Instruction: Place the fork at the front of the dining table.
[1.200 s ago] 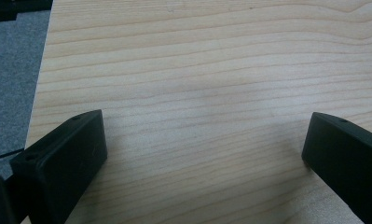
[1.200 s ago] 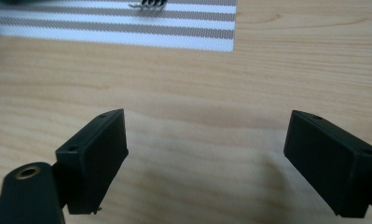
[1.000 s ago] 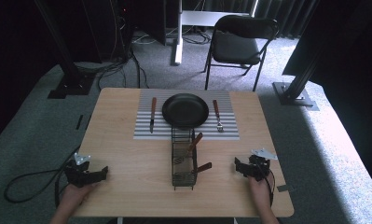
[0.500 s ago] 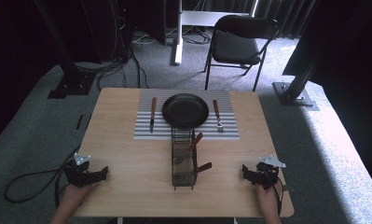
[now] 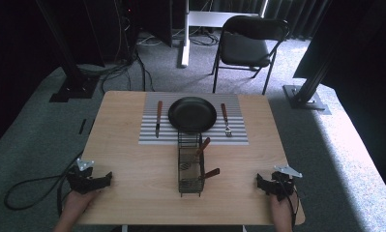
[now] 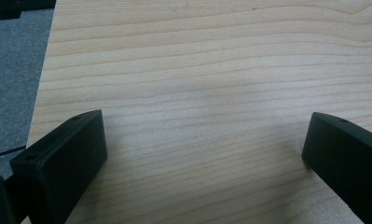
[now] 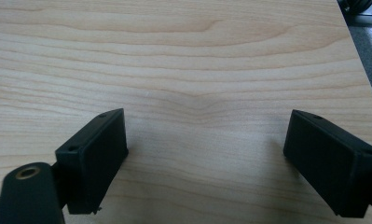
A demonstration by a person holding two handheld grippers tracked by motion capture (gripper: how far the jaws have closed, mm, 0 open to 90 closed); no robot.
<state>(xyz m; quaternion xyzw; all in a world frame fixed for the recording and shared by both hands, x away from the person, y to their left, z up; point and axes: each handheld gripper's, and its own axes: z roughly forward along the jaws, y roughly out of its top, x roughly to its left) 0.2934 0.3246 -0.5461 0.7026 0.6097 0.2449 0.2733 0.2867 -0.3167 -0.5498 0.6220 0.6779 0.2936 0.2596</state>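
Observation:
My left gripper [image 5: 90, 179] rests near the table's front left corner, held by a hand. Its jaws stand wide apart over bare wood in the left gripper view [image 6: 204, 121], with nothing between them. Near the front right corner, my right gripper [image 5: 274, 183] is held the same way. It is open and empty over bare wood in the right gripper view [image 7: 206, 116]. A black plate [image 5: 192, 115] sits on a striped placemat [image 5: 239, 137] at the far middle. A knife [image 5: 158, 118] lies to its left and a fork [image 5: 225, 119] to its right.
A wire basket [image 5: 181, 181] stands in the middle of the wooden table [image 5: 132, 193], holding wooden-handled utensils [image 5: 204, 145]. A black chair [image 5: 246, 46] and stand bases are on the carpet beyond. A cable [image 5: 31, 186] trails off the left side.
My right gripper has moved right and back toward the table's front right corner. The left gripper has stayed in place.

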